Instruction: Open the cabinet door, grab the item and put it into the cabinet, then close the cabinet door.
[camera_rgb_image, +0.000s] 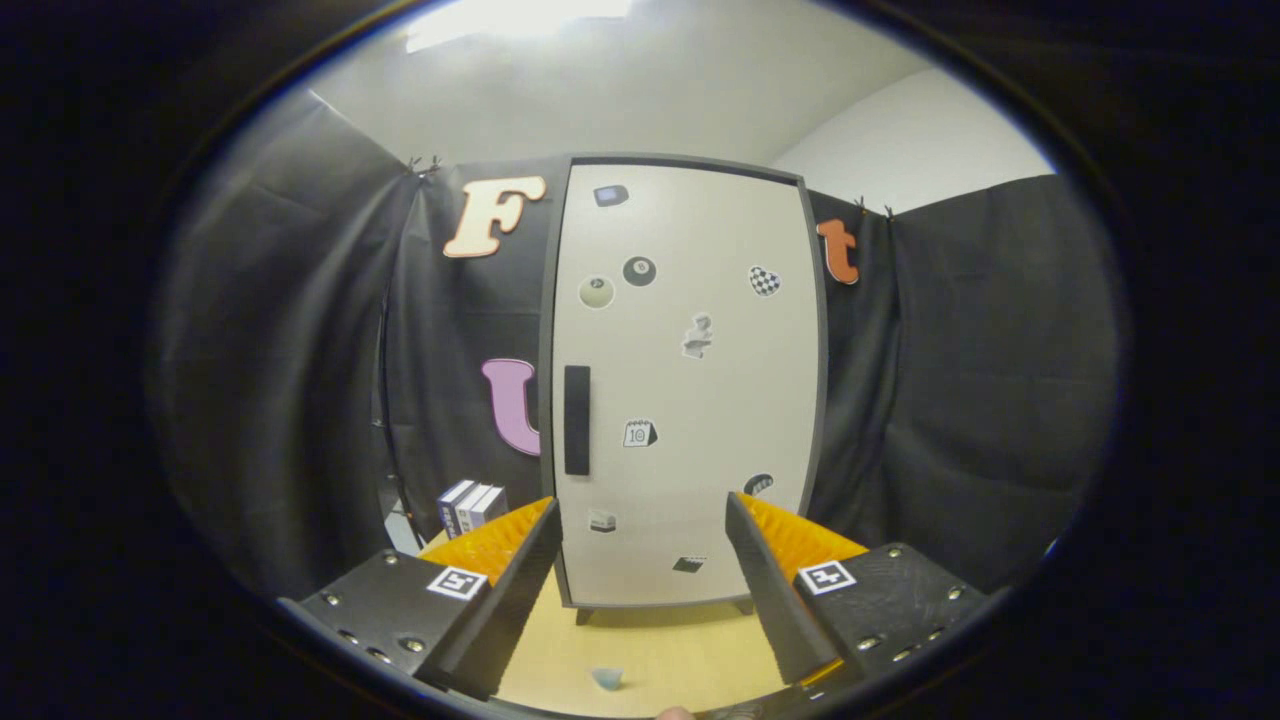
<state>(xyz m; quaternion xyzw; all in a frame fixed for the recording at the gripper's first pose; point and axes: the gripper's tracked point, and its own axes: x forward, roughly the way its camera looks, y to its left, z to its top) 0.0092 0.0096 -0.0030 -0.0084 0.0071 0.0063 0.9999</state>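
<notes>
A tall white cabinet (690, 400) with a dark frame stands upright on the wooden table (660, 640), straight ahead beyond my fingers. Its door is closed and carries several stickers. A black vertical handle (577, 420) sits on the door's left side, above my left finger. My gripper (645, 560) is open, its fingers spread wide with nothing between them, a short way off from the door. A small pale blue item (607, 679) lies on the table between the fingers, close to me.
Small white and blue boxes (470, 505) stand upright left of the cabinet, behind my left finger. Black cloth walls close in the booth on both sides and behind the cabinet.
</notes>
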